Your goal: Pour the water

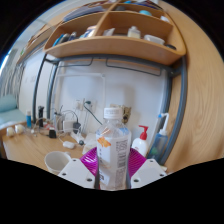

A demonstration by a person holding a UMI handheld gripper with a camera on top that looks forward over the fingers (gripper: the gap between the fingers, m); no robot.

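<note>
Tool (113, 172) view: clear plastic bottle with a white screw cap and a white printed label (113, 150) stands upright between the two fingers, its lower body against the magenta pads (92, 161). Both pads look pressed to the bottle's sides, so the tool pinches the bottle; the bottle's base is hidden below the fingers. Cap sits on, closed. Liquid level inside not readable.

Just left of the fingers, a white round cup or bowl (57, 161) sits on the pale wooden worktop (25, 147). Right of the bottle and slightly beyond it, a white pump dispenser bottle with a red top (141, 141) stands upright, near the bottle but apart from it. Further left along the worktop, a cluster of small dark bottles and jars (45, 122) stands against the white wall (100, 85), too small to identify. Wall socket with cables (84, 106) sits behind the bottle.

Above, a wooden wall shelf (115, 50) carries white bowls and dishes (133, 32) in a row. White metal frame post (58, 90) runs down from the shelf to the worktop.
</note>
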